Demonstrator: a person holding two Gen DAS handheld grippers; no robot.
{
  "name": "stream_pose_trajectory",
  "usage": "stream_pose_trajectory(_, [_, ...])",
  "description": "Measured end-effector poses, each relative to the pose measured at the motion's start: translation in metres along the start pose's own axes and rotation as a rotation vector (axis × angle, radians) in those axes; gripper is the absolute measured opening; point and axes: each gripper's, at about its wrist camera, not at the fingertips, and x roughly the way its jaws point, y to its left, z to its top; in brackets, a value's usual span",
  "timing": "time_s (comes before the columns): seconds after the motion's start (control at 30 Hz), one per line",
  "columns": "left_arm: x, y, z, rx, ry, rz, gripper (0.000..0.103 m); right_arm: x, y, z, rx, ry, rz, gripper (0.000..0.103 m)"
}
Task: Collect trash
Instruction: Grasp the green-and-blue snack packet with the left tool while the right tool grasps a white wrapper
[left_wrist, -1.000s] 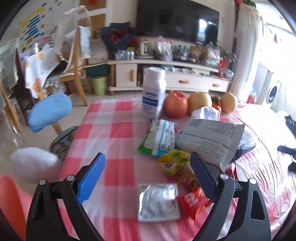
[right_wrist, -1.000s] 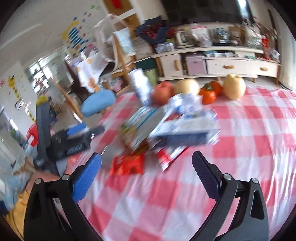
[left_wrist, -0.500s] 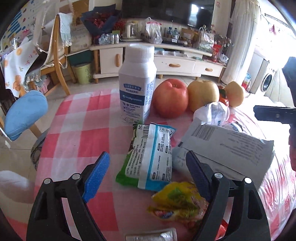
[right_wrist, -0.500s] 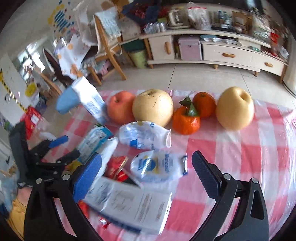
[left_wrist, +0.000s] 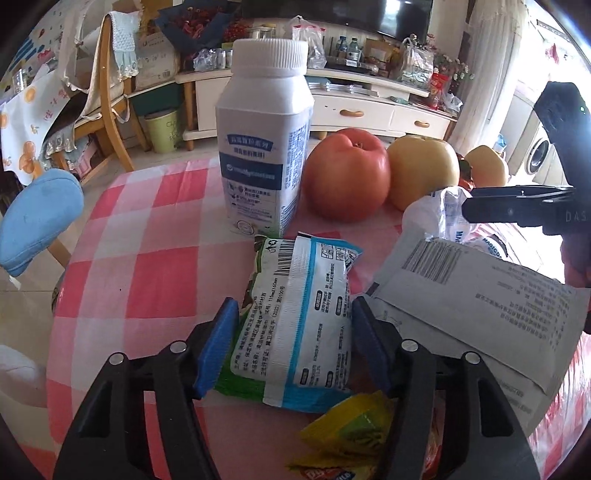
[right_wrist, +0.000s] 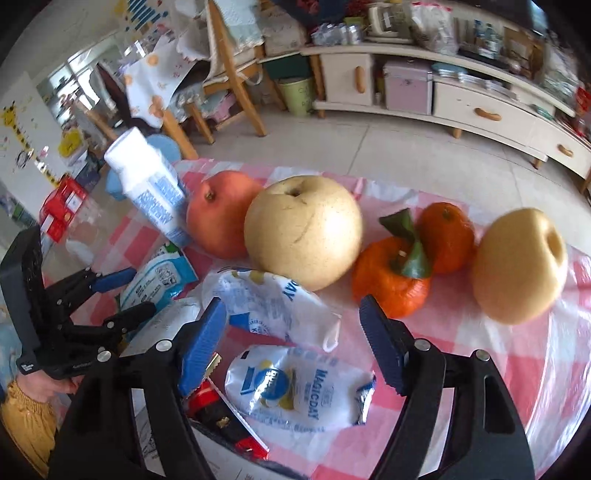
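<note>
Wrappers lie on a red-checked tablecloth (left_wrist: 147, 280). My left gripper (left_wrist: 291, 343) has its blue pads on either side of a white, blue and green snack packet (left_wrist: 299, 317), narrowed around it; touching cannot be told. A yellow wrapper (left_wrist: 347, 439) lies below it and a grey printed pouch (left_wrist: 480, 314) to the right. My right gripper (right_wrist: 291, 343) is open above two white MAGICDAY wrappers, one further away (right_wrist: 273, 306) and one nearer (right_wrist: 295, 387). A red wrapper (right_wrist: 218, 413) lies at its left finger.
A white bottle (left_wrist: 266, 140) stands behind the packet. A red apple (left_wrist: 347, 177), yellow pears (right_wrist: 303, 232), and oranges (right_wrist: 391, 284) sit along the table's far side. A blue stool (left_wrist: 37, 218) and wooden chair (left_wrist: 107, 103) stand off the left edge.
My left gripper moved forward over the table and narrowed around the snack packet. My right gripper swung in over the white wrappers and narrowed a little.
</note>
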Motion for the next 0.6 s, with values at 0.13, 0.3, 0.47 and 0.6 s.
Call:
stream_pose_trajectory(0.13, [0.001, 0.000, -0.001, -0.009, 0.008, -0.003, 0.055, 0.010, 0.008, 0.004, -0.073, 0.025, 0.009, 0.055])
stream_pose_trajectory(0.3, [0.000, -0.002, -0.002, -0.003, 0.010, -0.005, 0.050, 0.014, 0.015, -0.007, -0.127, 0.041, -0.016, 0.037])
stream_pose_trajectory(0.47, [-0.003, -0.016, -0.008, 0.026, 0.017, -0.043, 0.048, 0.004, 0.017, -0.024, -0.136, 0.012, 0.008, 0.036])
stream_pose_trajectory(0.6, [-0.008, -0.035, -0.015, 0.065, 0.022, -0.062, 0.047, -0.008, 0.024, -0.040, -0.140, -0.005, 0.005, 0.034])
